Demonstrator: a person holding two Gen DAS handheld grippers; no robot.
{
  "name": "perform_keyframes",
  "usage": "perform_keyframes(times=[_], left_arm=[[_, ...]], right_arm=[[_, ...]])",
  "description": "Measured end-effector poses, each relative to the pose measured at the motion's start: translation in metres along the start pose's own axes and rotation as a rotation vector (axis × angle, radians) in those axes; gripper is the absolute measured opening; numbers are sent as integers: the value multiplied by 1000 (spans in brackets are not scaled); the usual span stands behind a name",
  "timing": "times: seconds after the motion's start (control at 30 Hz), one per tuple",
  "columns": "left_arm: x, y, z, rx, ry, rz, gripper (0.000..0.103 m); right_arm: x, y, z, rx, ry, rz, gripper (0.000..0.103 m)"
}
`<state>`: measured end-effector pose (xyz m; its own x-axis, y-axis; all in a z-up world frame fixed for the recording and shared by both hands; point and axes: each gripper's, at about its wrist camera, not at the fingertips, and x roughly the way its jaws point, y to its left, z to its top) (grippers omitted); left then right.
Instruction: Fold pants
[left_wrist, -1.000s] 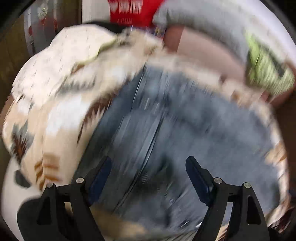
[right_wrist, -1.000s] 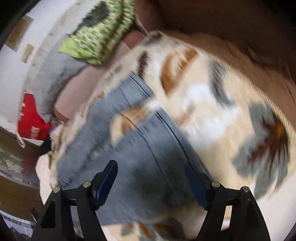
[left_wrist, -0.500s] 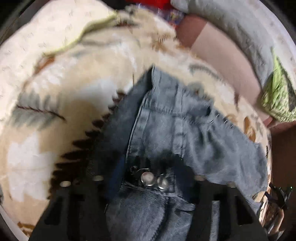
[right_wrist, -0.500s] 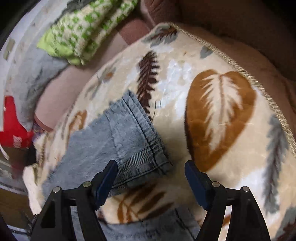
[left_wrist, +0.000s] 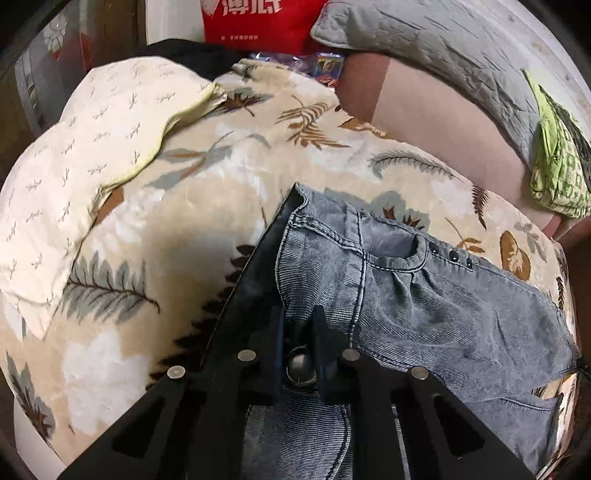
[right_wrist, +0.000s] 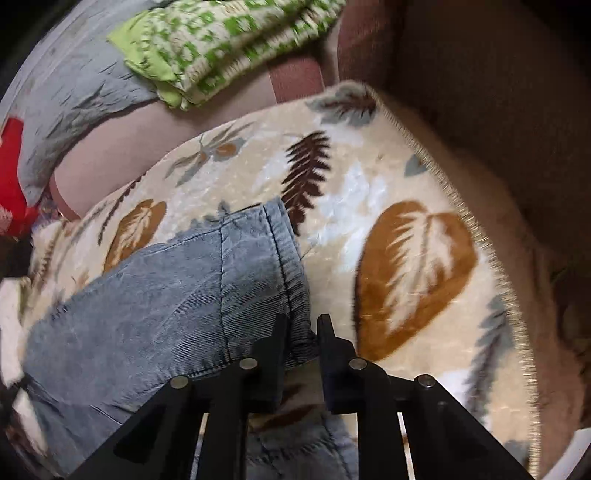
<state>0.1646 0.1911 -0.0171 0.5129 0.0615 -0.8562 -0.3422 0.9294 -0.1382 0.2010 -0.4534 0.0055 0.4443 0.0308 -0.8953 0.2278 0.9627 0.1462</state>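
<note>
Grey-blue denim pants (left_wrist: 424, 306) lie on a beige leaf-print blanket (left_wrist: 155, 236). In the left wrist view my left gripper (left_wrist: 300, 332) is shut on the pants' waistband by a metal button (left_wrist: 300, 363). In the right wrist view a pant leg (right_wrist: 177, 280) lies on the blanket (right_wrist: 413, 258), its hem to the right. My right gripper (right_wrist: 301, 328) is shut on the hem corner.
A cream pillow (left_wrist: 85, 147) lies at the left. A grey quilt (left_wrist: 443, 48), a green-patterned cloth (right_wrist: 229, 40) and a red bag (left_wrist: 255, 18) sit at the back. The blanket's fringed edge (right_wrist: 476, 236) runs along the right, brown surface beyond.
Both grippers were open a second ago and have moved in and shut on the pants: the left on the waistband, the right on the leg hem.
</note>
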Motion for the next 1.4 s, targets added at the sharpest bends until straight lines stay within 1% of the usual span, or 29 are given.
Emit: perform_keyframes(times=[0.07,0.1,0.13,0.2,0.23,0.27,0.3,0.33,0.37,0.43,0.47,0.53,0.57,0.63,0.7,0.73,0.77,0.8,0.83,0.87,0.93,1.0,1.07,1.13,1.2,1.27,1.3,1.37,1.4], left_arm=[[13,6,-2,-17,36,14,17],[26,9,-5,-34,82,20,19],[43,16,-11,-61,148,11,24],[40,21,-15,-74,120,-4,28],[32,20,-14,-62,98,15,30],[24,19,-12,-57,81,17,30],[16,19,-10,-59,65,18,35],[7,20,-7,-64,45,14,46],[-3,22,-3,-71,13,-1,61],[-24,28,6,-97,-80,-21,75],[-31,32,11,-112,-117,-24,77],[-31,35,15,-132,-122,-48,77],[-29,36,14,-137,-101,-58,77],[-22,32,9,-134,-65,-68,77],[-23,28,-4,-122,-77,-89,77],[-23,23,-9,-104,-79,-89,77],[-21,17,-14,-72,-69,-66,77],[-11,9,-18,-30,-36,-9,77],[11,3,-23,26,47,64,77],[37,2,-28,57,161,90,79],[30,9,-29,-9,111,63,79],[15,9,-25,-41,98,34,78],[-4,8,-22,-35,30,4,78],[-16,5,-22,-18,-6,2,78],[-8,2,-26,9,28,8,78],[14,4,-32,34,112,67,80],[25,8,-36,34,153,69,80],[17,18,-37,-21,105,24,80],[11,20,-36,-38,93,37,80]], right_arm=[[11,-1,-6,-16,21,-40,17],[29,-3,-15,-27,97,-43,18],[48,-6,-24,-24,170,-22,19],[45,-5,-26,-25,116,-25,21],[41,-5,-24,-13,116,-19,23],[36,-5,-21,-3,117,-1,36],[29,-4,-15,-1,107,8,56],[20,-4,-10,0,82,-2,63],[10,-3,-5,2,41,-11,69],[-4,-3,9,12,-29,1,74],[-5,-2,15,25,-44,5,75],[-3,-4,23,64,-49,35,75],[-1,-3,24,85,-40,58,75],[10,3,14,110,4,132,75],[19,11,-4,108,59,198,75],[25,17,-13,86,77,212,75],[34,21,-20,60,103,197,75],[50,24,-26,44,148,168,77],[59,22,-28,54,162,170,77],[60,21,-26,80,158,168,77],[49,26,-21,84,156,143,77],[25,36,-13,45,104,153,77],[2,42,-9,11,37,178,77],[-1,44,-9,13,29,200,80],[17,43,-16,23,84,191,80],[51,37,-24,30,171,137,80],[64,32,-30,58,197,135,82],[54,35,-31,56,154,140,82],[47,38,-30,45,153,148,82]])
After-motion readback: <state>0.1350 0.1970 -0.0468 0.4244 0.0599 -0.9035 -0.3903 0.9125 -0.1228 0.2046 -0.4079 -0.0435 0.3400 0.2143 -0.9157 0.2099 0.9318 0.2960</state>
